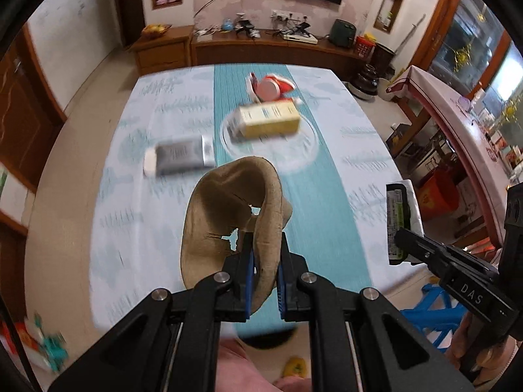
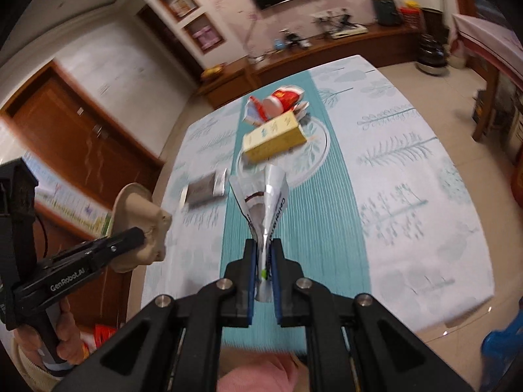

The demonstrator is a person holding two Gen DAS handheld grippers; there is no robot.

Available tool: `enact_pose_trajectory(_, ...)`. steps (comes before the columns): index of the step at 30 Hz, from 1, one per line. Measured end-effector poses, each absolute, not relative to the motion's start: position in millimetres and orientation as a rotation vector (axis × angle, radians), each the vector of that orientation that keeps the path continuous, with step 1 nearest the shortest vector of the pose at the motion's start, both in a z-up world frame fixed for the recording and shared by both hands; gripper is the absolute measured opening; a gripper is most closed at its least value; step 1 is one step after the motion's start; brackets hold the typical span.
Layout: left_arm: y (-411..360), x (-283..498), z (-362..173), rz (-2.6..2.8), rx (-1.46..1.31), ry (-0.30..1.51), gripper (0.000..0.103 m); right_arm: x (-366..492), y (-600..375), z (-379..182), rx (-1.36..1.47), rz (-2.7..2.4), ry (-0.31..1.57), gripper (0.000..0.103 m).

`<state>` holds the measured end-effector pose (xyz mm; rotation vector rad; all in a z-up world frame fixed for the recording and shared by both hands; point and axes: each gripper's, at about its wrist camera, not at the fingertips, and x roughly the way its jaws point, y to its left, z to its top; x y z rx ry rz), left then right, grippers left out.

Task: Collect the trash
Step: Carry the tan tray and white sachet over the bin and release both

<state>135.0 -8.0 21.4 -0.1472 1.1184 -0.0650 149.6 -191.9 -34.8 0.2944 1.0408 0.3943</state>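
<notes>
My left gripper (image 1: 264, 245) is shut on a crumpled brown cardboard piece (image 1: 228, 209), held above the table; the same piece (image 2: 140, 225) shows at the left of the right wrist view. My right gripper (image 2: 264, 248) is shut on a silver foil wrapper (image 2: 264, 202), also lifted; the wrapper (image 1: 400, 219) appears at the right of the left wrist view. On the table lie a yellow carton (image 1: 264, 119) on a clear glass plate (image 1: 304, 153), a red cup and wrappers (image 1: 269, 86) behind it, and a grey tube pack (image 1: 179, 158) to the left.
The table (image 1: 353, 150) has a pale leaf-print cloth with a teal runner down the middle. A wooden sideboard (image 1: 271, 49) runs along the far wall. A blue plastic stool (image 1: 431, 307) stands at the near right. A person's hand (image 2: 65, 343) holds the left gripper's handle.
</notes>
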Motion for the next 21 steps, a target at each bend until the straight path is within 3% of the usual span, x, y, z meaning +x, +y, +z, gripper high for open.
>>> enact_pose_trajectory(13,-69.6,-1.5,2.4,-0.081,-0.147,1.254,0.009,36.9,-226.5,-58.3,0.212,0.535,1.17,0.008)
enact_pose_trajectory(21,-75.8,-30.3,-69.2,-0.113,-0.156,1.404,0.009,1.1,-221.8,-130.3,0.247,0.505,1.337,0.008)
